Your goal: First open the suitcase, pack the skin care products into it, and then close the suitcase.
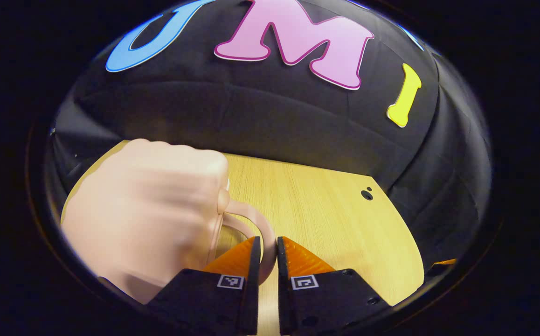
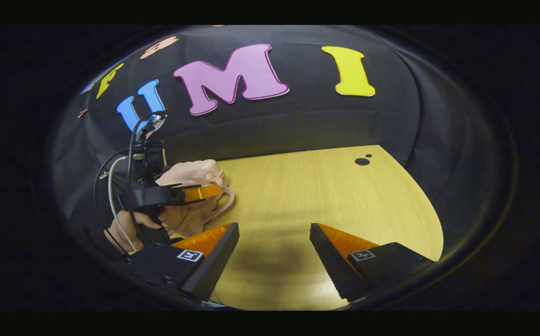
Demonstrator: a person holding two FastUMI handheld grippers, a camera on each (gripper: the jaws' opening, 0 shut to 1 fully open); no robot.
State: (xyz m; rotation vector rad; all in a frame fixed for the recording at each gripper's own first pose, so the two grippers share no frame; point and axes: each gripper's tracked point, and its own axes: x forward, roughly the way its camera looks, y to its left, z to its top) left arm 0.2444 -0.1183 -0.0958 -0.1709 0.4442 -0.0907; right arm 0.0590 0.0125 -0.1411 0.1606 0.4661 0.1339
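— Largest first, what is logged?
— Wooden table (image 2: 326,196), bare, with small dark holes (image 2: 362,161) near its far corner.
— Next?
— Pink suitcase (image 1: 144,210) at the table's left side, handle (image 1: 256,224) facing out.
— Grippers?
— Left gripper (image 1: 266,252): jaws clenched on the handle. In the right gripper view it (image 2: 200,192) sits against the case, a hand (image 2: 125,228) holding it. Right gripper (image 2: 274,252): jaws released, wide apart over the wood.
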